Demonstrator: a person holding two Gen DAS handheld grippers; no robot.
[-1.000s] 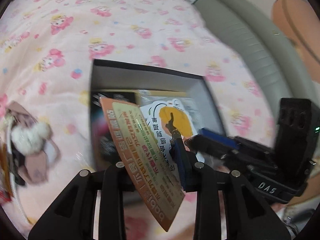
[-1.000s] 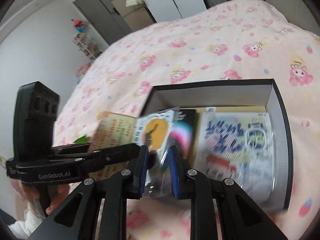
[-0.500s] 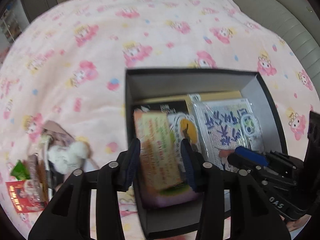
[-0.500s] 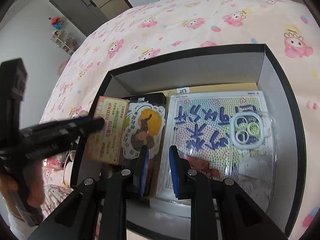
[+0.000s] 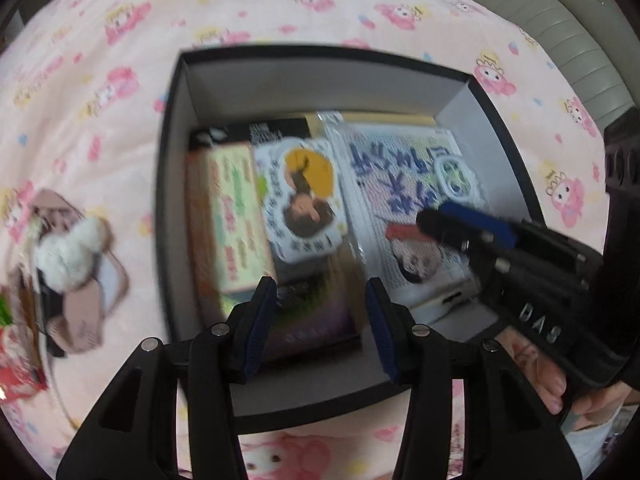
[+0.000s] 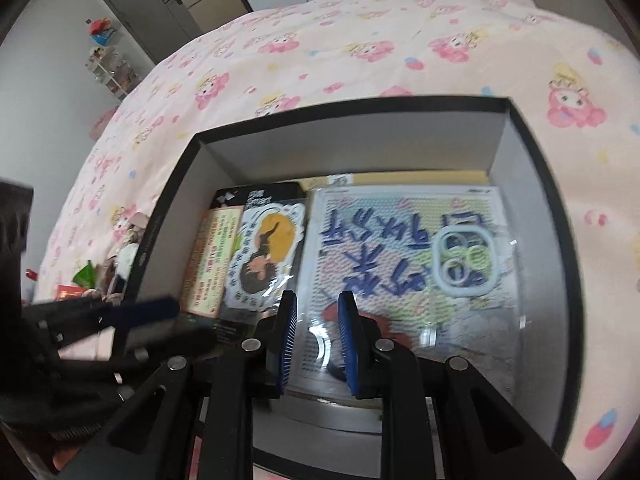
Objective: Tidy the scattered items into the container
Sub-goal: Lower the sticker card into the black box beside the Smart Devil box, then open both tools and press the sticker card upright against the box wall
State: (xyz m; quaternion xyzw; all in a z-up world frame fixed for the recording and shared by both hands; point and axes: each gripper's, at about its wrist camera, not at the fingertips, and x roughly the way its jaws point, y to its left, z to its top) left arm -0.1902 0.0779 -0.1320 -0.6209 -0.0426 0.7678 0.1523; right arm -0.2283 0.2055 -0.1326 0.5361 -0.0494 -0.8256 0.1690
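A black box [image 5: 176,184] with grey inner walls lies on the pink bedspread; it also shows in the right wrist view [image 6: 360,144]. Inside lie a yellow-green card [image 5: 230,216] [image 6: 210,260], a sticker pack with an orange circle [image 5: 304,196] [image 6: 266,252] and a large bead-art sheet [image 5: 404,184] [image 6: 404,252]. My left gripper [image 5: 320,320] is open and empty above the box's near end. My right gripper [image 6: 316,340] is open and empty over the box; it also shows at the right of the left wrist view [image 5: 460,220].
Loose items lie left of the box: a white fluffy pompom on a pink card [image 5: 70,256] and red and green packets [image 5: 12,364] [image 6: 82,276]. A grey padded headboard [image 5: 560,20] is at far right. Wardrobe and shelves [image 6: 160,4] stand beyond the bed.
My left gripper has let go of the yellow-green card, which now lies in the box, and its jaws have opened wide. My right gripper released the sticker pack into the box.
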